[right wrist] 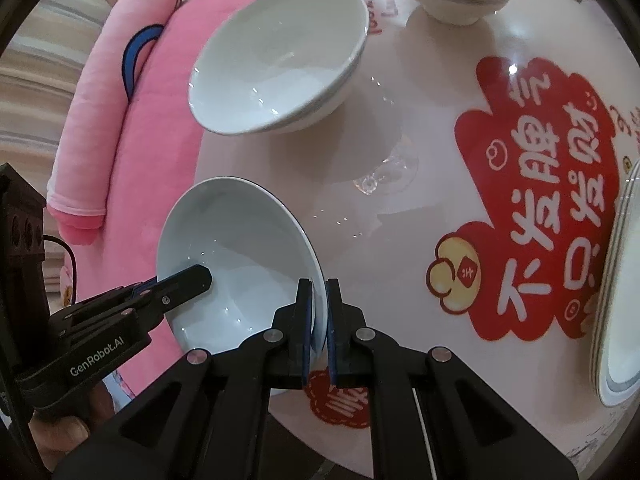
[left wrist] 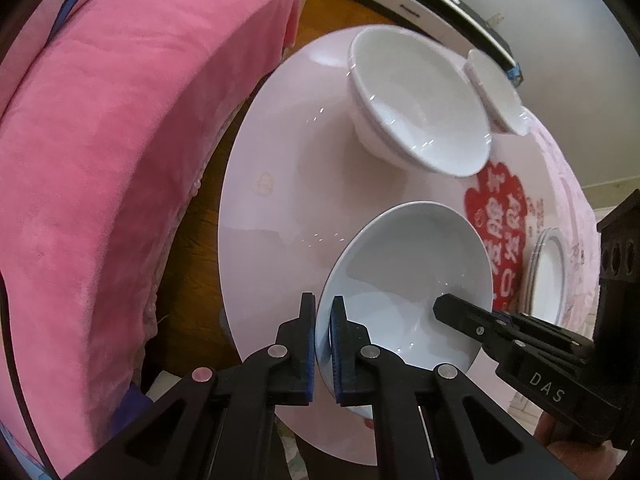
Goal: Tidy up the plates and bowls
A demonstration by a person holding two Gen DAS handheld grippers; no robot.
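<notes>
We are clamping the near white bowl (left wrist: 404,280) on opposite rim sides, left gripper (left wrist: 323,344) and right gripper (right wrist: 319,328) both pinched on it, likely for a steady two-handed lift off the round table (left wrist: 280,200) toward stacking in the far bowl (right wrist: 276,60).

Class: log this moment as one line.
left gripper: shut on near bowl rim | right gripper: shut on opposite rim | two more bowls on table

Both black claws have blue pads (left wrist: 309,344), silver pivot screws (right wrist: 365,334) and white lettering (right wrist: 98,364).
</notes>
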